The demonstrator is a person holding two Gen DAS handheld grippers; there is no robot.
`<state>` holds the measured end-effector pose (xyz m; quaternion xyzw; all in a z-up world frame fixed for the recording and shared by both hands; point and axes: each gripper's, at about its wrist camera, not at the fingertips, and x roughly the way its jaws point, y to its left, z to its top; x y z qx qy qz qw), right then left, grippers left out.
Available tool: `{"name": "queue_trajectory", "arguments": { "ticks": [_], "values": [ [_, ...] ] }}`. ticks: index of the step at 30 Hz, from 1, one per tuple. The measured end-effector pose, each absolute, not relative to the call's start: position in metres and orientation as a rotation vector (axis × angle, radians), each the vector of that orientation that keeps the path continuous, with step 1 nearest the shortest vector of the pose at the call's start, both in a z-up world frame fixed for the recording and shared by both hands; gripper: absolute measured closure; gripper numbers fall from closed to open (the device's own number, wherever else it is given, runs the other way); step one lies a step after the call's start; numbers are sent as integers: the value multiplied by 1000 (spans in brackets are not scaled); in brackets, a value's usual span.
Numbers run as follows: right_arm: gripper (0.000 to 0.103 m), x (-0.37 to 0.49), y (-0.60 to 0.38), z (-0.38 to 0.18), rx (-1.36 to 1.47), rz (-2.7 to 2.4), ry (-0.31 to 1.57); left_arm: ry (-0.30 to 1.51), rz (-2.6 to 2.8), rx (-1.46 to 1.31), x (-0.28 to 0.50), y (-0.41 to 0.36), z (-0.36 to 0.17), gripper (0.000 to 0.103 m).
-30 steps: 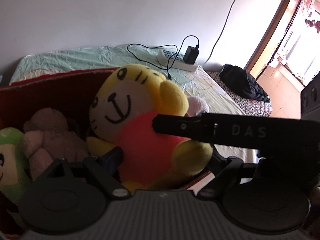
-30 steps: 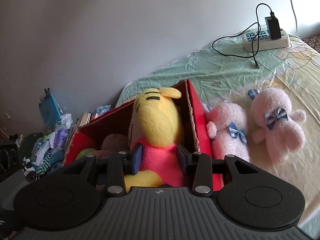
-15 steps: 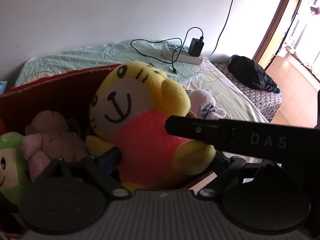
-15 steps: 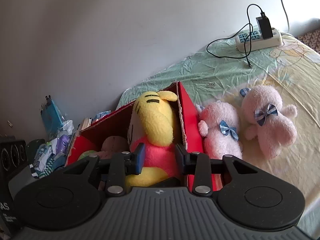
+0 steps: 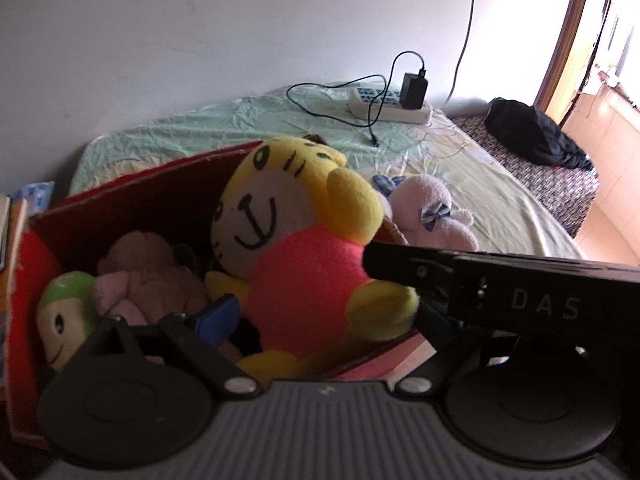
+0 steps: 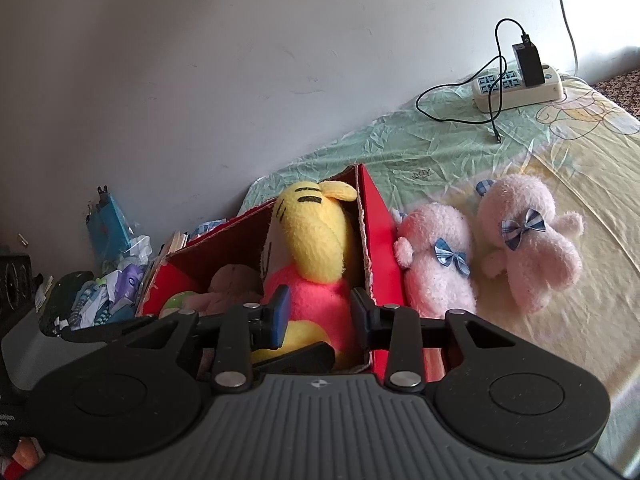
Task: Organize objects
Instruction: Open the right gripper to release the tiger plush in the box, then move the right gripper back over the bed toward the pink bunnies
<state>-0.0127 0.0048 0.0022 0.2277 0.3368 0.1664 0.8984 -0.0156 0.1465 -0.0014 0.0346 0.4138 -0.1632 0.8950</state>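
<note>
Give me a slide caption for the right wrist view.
Right gripper open around the yellow plush toy in the red box; two pink plush toys wait on the bed.

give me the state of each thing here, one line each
yellow tiger plush: upright in the box
red box: open, on the bed
two pink plushes: lying on the bed beside the box
charger: plugged into power strip
right gripper: open around the tiger
left gripper: open
</note>
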Motion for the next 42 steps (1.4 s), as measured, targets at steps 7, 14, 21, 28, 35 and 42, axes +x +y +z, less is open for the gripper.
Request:
{"name": "queue_trajectory", "arguments": {
  "ticks": [7, 14, 21, 28, 35, 42],
  "values": [
    [66, -26, -3, 8, 477, 350, 687, 876, -282, 135, -30, 135, 6, 9],
    [66, -38, -9, 9, 479, 355, 689, 877, -247, 165, -45, 123, 11, 9],
    [66, -47, -18, 9, 485, 366, 686, 886, -228, 180, -54, 112, 12, 9],
    [65, -53, -28, 8, 503, 366, 695, 913, -216, 168, -60, 103, 8, 8],
    [65, -59, -36, 4, 507, 367, 707, 947, -213, 172, -66, 92, 1, 8],
    [65, -66, -45, -2, 521, 360, 725, 977, -219, 178, -69, 82, -7, 8]
  ]
}}
